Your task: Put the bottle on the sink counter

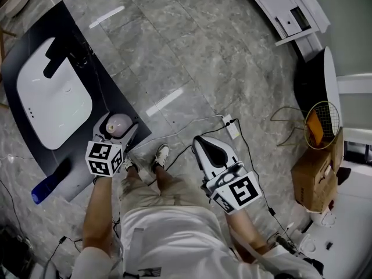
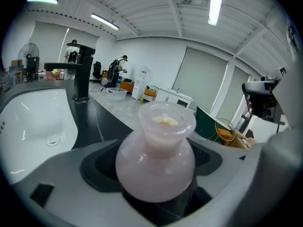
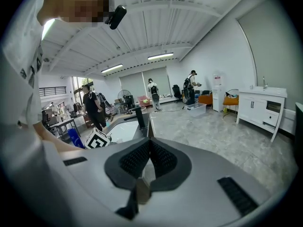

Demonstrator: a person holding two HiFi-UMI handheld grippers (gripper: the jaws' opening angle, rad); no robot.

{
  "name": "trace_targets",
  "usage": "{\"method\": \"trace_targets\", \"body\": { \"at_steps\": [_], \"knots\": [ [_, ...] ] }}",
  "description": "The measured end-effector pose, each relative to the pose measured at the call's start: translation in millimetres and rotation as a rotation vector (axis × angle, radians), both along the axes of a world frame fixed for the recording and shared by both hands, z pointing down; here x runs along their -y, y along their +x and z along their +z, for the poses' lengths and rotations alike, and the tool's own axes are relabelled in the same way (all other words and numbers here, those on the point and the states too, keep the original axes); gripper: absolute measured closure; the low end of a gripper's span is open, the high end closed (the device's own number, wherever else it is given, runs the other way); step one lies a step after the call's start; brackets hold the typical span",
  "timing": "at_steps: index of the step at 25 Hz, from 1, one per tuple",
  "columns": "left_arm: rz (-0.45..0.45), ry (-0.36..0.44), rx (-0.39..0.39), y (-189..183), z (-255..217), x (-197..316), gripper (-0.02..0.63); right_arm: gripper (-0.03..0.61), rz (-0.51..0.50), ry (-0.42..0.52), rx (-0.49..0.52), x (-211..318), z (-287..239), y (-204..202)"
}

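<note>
step: the left gripper (image 1: 118,127) is holding the bottle (image 2: 156,160) by the sink counter (image 1: 113,89); i think the putting-down part is starting.
where: the bottle is hanging over the counter's near corner, at 5 o'clock from the white basin (image 1: 52,95).
left jaws: standing wide, hugging the bottle's round belly.
right gripper (image 1: 203,143): jaws are pressing together on nothing, at 3 o'clock from the bottle.
next: it is needing a slow drop onto bare black counter, then letting go.
look: pink, milky, ball-shaped, with a short wide neck and no lid.
</note>
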State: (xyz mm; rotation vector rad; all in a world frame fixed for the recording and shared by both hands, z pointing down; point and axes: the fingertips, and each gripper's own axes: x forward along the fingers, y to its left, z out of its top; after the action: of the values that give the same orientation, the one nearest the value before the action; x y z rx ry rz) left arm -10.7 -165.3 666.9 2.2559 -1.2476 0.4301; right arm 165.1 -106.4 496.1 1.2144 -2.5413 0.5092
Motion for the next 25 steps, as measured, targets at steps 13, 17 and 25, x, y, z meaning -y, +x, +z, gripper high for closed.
{"method": "trace_targets", "body": {
  "at_steps": [13,17,25],
  "knots": [
    [0.116,-0.008,0.228,17.1,18.6,0.9,0.202,0.568,0.000,0.003,0.014,0.0,-3.9,-6.8],
    [0.140,-0.025,0.302,19.2,27.9,-2.5,0.202,0.568,-0.001,0.005,0.014,-0.2,-5.3,-13.0],
    [0.153,-0.059,0.310,18.6,32.3,-4.8,0.202,0.568,-0.003,0.031,0.027,-3.4,-16.2,-27.0]
  ]
}}
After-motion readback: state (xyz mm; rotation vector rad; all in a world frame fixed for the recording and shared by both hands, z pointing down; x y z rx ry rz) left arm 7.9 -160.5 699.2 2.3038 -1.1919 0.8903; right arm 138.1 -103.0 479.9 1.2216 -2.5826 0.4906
